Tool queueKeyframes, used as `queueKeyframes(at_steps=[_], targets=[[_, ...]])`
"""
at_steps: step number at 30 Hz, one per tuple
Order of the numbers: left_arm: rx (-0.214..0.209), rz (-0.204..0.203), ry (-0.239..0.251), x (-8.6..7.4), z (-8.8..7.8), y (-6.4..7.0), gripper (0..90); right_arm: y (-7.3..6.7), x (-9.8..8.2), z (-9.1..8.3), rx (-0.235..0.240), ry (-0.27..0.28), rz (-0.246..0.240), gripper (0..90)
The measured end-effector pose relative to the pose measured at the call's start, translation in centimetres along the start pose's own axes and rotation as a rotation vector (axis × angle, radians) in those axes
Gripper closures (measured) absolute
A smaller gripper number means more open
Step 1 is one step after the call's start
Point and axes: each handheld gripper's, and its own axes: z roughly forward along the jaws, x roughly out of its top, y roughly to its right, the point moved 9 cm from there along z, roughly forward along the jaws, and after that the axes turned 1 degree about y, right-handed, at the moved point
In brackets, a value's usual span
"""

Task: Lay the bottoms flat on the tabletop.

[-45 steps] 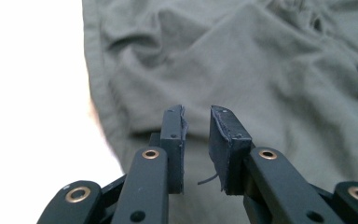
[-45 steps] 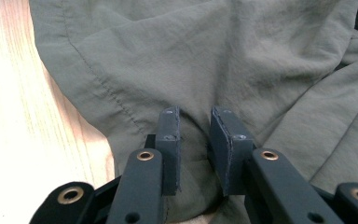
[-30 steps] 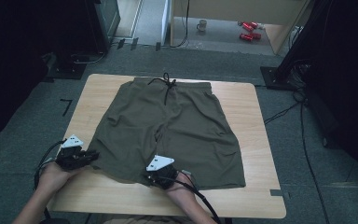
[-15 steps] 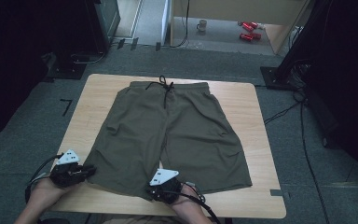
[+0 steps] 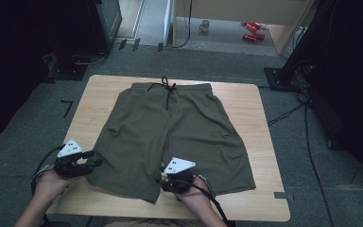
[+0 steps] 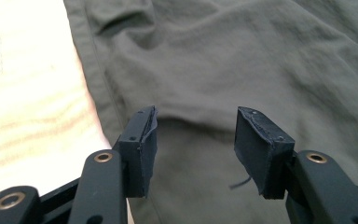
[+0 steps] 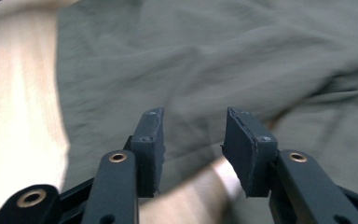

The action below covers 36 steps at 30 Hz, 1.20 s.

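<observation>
Olive-green shorts (image 5: 170,137) lie spread flat on the wooden table (image 5: 246,101), waistband at the far edge and both legs pointing toward the near edge. A dark drawstring (image 5: 168,87), tied at the middle of the waistband, trails onto the cloth and the table. The fabric is lightly wrinkled, with the legs splayed a little apart and their hems close to the near edge

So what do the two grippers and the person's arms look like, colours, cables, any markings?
Both grippers are black. The left gripper and the right gripper each carry a pale grey three-cornered plate with small dark marks on top, and a black cable trails back from each. In the gripper views the jaws are black arms with brass-coloured rivets and flat dark pads, worn at the edges. The forearms are bare; no sleeves show.
</observation>
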Motion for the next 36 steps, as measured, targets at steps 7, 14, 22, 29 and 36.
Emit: queueKeyframes(at_steps=[7, 14, 22, 29, 36], targets=[[0.01, -0.01, -0.006, 1.3, 1.4, -1.3, 44.8, 3.9, 0.3, -1.8, -0.055, 0.018, 0.024, 52.1], [0.033, -0.034, -0.002, 2.7, 2.3, -3.6, 49.0, 8.7, 0.0, -4.8, -0.149, 0.026, 0.077, 52.7], [0.059, -0.076, 0.001, 2.6, 3.5, -6.1, 52.4, 14.2, -1.5, -8.2, -0.267, 0.039, 0.131, 57.2], [0.095, -0.093, 0.008, 2.3, 4.5, -7.9, 49.7, 19.0, -3.3, -11.0, -0.368, 0.029, 0.166, 57.0], [0.161, -0.124, 0.012, 1.8, 4.4, -9.8, 49.1, 23.9, -6.8, -14.0, -0.483, 0.023, 0.278, 54.8]])
